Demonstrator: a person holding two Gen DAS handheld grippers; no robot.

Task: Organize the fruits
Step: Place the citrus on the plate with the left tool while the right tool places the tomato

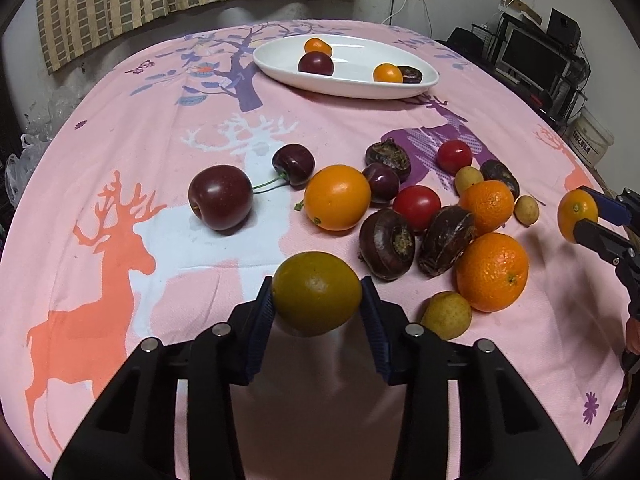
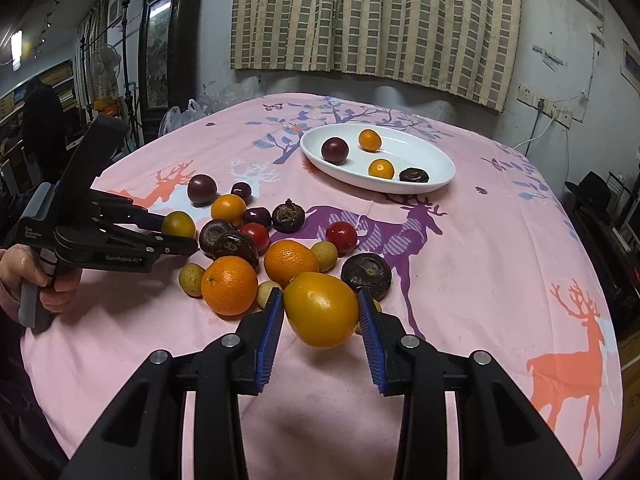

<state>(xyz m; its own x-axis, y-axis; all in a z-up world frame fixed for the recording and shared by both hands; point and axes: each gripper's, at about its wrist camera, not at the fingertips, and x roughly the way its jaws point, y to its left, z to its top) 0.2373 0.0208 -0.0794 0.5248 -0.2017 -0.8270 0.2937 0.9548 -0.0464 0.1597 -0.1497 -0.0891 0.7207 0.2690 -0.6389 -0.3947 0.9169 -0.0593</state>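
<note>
My left gripper (image 1: 317, 300) is shut on a greenish-yellow citrus fruit (image 1: 316, 293) held just above the pink cloth; it also shows in the right wrist view (image 2: 179, 224). My right gripper (image 2: 321, 310) is shut on a small orange kumquat (image 2: 321, 309), seen from the left wrist view (image 1: 577, 216) at the far right. A pile of fruit lies between them: oranges (image 1: 337, 197), a plum (image 1: 220, 197), cherries (image 1: 293, 164), cherry tomatoes (image 1: 416, 207), water chestnuts (image 1: 386, 244), longans (image 1: 446, 314). A white oval plate (image 1: 352, 84) at the far side holds two kumquats, a plum and a water chestnut.
The table wears a pink cloth (image 1: 120, 140) printed with deer. A curtained wall (image 2: 372, 12) stands behind it. Plastic bags (image 2: 180, 116) lie at the far left edge. Shelves with a monitor (image 1: 532, 56) stand to the right.
</note>
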